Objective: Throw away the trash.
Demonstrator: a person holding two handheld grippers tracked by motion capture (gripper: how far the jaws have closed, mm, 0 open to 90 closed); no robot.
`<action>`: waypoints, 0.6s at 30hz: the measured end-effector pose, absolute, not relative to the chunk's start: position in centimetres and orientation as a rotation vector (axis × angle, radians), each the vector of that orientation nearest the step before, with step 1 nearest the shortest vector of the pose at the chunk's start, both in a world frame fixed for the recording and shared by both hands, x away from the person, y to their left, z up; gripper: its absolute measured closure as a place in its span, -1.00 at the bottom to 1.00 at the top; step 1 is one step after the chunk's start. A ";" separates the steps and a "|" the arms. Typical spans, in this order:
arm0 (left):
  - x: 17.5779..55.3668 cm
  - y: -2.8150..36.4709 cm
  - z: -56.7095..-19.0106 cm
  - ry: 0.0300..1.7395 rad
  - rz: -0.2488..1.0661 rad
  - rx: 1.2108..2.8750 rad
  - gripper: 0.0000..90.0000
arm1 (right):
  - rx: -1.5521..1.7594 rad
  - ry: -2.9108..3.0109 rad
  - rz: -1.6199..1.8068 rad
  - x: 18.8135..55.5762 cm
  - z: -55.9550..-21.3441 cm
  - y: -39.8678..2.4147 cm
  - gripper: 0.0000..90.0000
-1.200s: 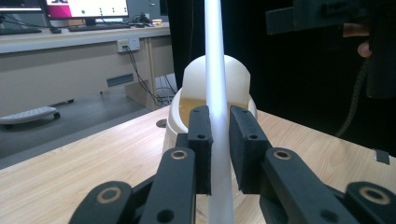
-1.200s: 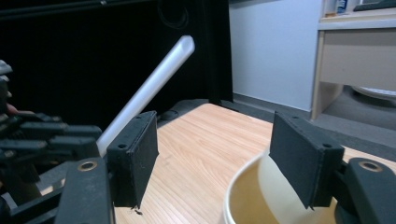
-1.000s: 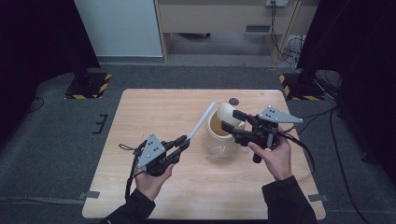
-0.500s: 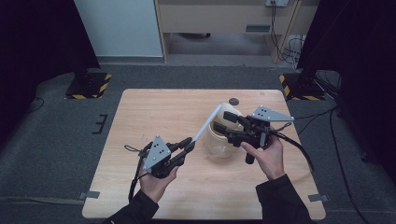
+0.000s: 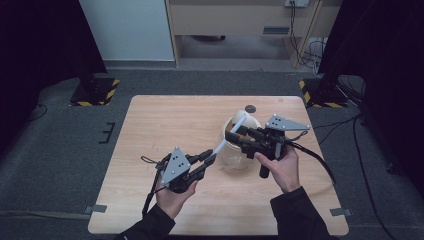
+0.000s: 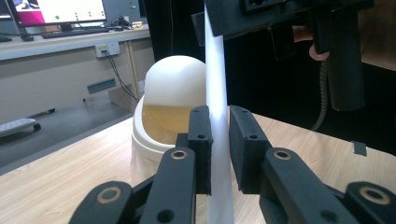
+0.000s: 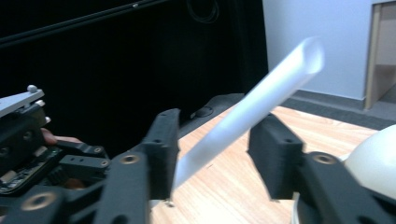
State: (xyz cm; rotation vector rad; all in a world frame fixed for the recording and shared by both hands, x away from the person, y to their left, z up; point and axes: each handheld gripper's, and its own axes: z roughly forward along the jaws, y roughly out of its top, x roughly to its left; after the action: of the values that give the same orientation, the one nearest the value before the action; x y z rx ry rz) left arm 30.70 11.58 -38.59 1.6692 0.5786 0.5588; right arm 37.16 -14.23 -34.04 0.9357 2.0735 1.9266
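A long white tube (image 5: 228,136) slants up from my left gripper (image 5: 210,156), which is shut on its lower part; in the left gripper view the tube (image 6: 215,70) stands between the two pads of that gripper (image 6: 219,126). My right gripper (image 5: 238,131) is open around the tube's upper part, and its jaws (image 7: 212,135) stand apart on either side of the tube (image 7: 261,98) without touching it. A cream bin with a domed swing lid (image 5: 236,156) stands just behind and below the tube, under the right gripper. The bin (image 6: 173,84) is close ahead in the left gripper view.
The wooden table (image 5: 160,125) bears a small dark disc (image 5: 250,107) behind the bin. A grey floor surrounds the table, with a cabinet and cables at the back. Black stands rise at the far left and right.
My left gripper has carried the tube to the right, toward the bin. The right gripper has come left so that its open jaws now straddle the tube's upper end.
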 end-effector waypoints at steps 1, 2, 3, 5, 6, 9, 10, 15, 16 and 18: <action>30.7 11.5 -38.6 0.577 0.557 1.672 0.75 | 0.943 2.078 1.926 37.1 -34.1 -14.2 0.38; 30.7 11.5 -38.6 0.578 0.558 1.680 0.75 | 0.951 2.080 1.936 37.1 -34.1 -14.2 0.47; 30.7 11.4 -38.7 0.581 0.556 1.681 0.75 | 0.958 2.084 1.957 37.1 -34.0 -14.2 0.53; 30.8 11.5 -38.8 0.585 0.555 1.692 0.75 | 0.978 2.101 2.001 37.0 -34.0 -14.1 0.64; 30.9 11.5 -38.9 0.593 0.550 1.699 0.75 | 0.978 2.109 2.009 37.0 -34.0 -14.0 0.67; 31.1 11.7 -39.2 0.615 0.534 1.704 0.73 | 0.980 2.124 1.999 37.0 -34.1 -14.0 0.78; 31.1 11.8 -39.2 0.621 0.531 1.703 0.72 | 0.982 2.124 1.984 37.0 -34.1 -14.0 0.79; 31.4 13.1 -39.8 0.662 0.531 1.721 0.64 | 0.994 2.124 1.977 37.2 -34.4 -14.4 0.79; 31.4 13.5 -40.0 0.679 0.528 1.722 0.62 | 0.997 2.122 1.977 37.2 -34.4 -14.4 0.79; 31.6 14.5 -40.6 0.721 0.520 1.722 0.57 | 1.000 2.112 1.978 37.2 -34.5 -14.7 0.79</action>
State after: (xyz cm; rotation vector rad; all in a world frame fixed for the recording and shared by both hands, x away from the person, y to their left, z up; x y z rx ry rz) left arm 31.65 14.53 -40.58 1.7223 0.7211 0.5204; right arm 37.19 -14.73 -34.49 1.0003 2.1121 1.9779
